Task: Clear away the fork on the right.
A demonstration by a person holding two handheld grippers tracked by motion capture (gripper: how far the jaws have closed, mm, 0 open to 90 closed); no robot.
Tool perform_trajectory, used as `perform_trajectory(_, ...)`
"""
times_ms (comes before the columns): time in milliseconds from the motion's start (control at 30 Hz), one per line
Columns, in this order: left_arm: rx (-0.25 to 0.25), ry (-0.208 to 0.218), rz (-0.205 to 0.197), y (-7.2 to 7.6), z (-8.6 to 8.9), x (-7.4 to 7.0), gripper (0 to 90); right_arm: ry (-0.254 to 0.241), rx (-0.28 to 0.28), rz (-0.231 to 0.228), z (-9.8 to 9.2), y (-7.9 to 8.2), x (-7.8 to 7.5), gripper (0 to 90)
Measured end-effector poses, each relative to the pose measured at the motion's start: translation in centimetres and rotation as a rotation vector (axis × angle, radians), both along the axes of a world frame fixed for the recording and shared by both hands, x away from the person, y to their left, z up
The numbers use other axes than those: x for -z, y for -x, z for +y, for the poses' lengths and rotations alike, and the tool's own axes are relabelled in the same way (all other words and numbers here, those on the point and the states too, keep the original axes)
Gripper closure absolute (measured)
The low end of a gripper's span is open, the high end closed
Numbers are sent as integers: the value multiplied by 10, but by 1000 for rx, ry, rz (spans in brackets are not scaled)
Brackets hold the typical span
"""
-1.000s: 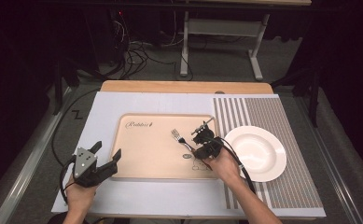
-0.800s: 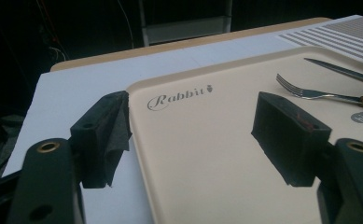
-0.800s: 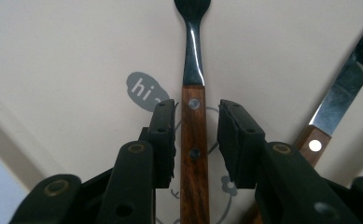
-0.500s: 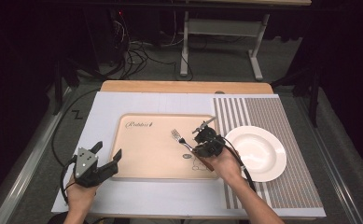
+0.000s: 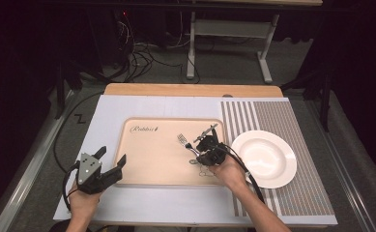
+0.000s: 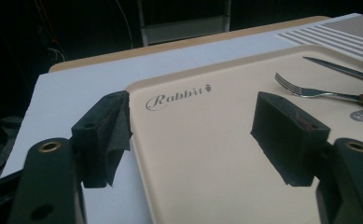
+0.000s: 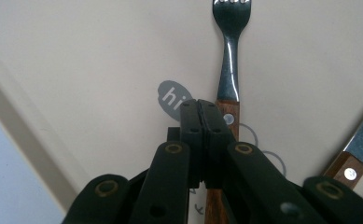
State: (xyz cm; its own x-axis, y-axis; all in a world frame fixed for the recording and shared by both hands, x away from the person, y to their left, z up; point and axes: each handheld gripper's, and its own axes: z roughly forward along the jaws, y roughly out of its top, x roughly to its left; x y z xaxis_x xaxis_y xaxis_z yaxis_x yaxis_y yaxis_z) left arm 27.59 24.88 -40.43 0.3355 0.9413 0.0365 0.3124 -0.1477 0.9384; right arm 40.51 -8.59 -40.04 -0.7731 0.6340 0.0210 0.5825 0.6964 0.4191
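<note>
My right tongs (image 7: 201, 108) sit over the fork (image 7: 229, 70), so most of its wooden handle is covered in the right gripper view, and the tine tips run off the top edge. The knife (image 7: 359, 149) there is cut by the right edge, so I only get a sliver of blade plus the handle end. From my left tongs (image 6: 193, 135), both handles run off the right edge. In the high view, my right hand (image 5: 228, 170) hides part of the tray (image 5: 151, 159) print, which is too small to read.
</note>
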Motion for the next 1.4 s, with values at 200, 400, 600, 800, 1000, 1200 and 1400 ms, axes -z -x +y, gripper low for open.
perform_trajectory(200, -1, -1, 2, 0, 0, 0, 285, 3, 21, 3, 1, -2, 3, 900)
perform_trajectory(400, 0, -4, 5, 0, 0, 0, 285, 8, 25, -5, -2, -7, 4, 900)
perform_trajectory(600, -6, -3, 11, -1, 1, 0, 285, 4, 45, -1, -4, -12, 7, 900)
perform_trajectory(800, -7, -3, 11, -1, 1, 0, 285, -7, 57, -6, -7, -18, 8, 900)
perform_trajectory(1000, -8, -1, 8, -1, 1, 0, 285, -17, 82, -1, -10, -22, 8, 900)
perform_trajectory(1200, -7, -1, 9, -1, 1, 0, 285, -28, 101, -2, -16, -27, 9, 900)
perform_trajectory(1400, -7, -1, 7, 0, 1, 0, 285, -36, 114, -7, -19, -32, 9, 900)
